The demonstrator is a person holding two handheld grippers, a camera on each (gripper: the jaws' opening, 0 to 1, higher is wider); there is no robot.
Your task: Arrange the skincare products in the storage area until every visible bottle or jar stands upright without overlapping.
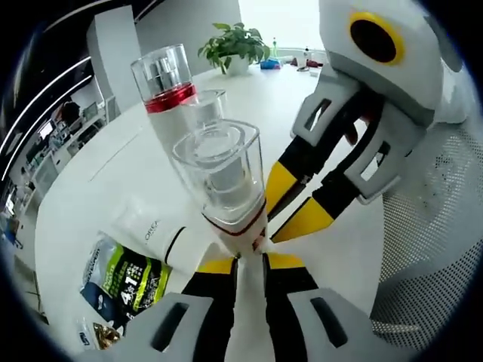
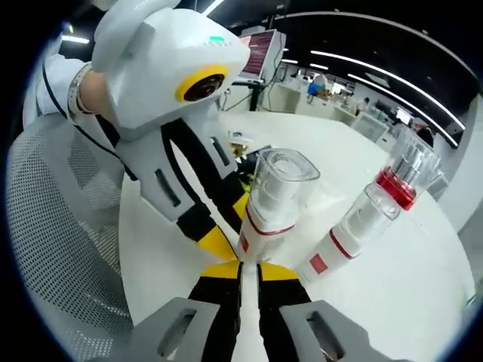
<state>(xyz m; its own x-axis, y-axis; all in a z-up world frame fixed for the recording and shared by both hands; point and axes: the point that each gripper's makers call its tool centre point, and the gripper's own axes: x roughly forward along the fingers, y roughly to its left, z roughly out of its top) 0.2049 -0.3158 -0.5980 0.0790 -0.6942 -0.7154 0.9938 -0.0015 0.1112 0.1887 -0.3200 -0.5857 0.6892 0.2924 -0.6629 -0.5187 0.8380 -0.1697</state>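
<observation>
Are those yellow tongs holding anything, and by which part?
Both tongs, left and right, appear to pinch the same clear-capped white bottle at its lower body, just below the red ring.

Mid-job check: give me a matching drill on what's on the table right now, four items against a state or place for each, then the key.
Items:
1. clear-capped white bottle
2. bottle with the red metallic band
3. white tube
4. potted plant

States or places:
A. lying flat on the white table, next to a green-and-blue sachet
B. standing on the far side of the table
C. base between the tips of both the left gripper and the right gripper
D. standing free behind the nearest bottle, no gripper on it

Pairs: 1-C, 2-D, 3-A, 4-B
</observation>
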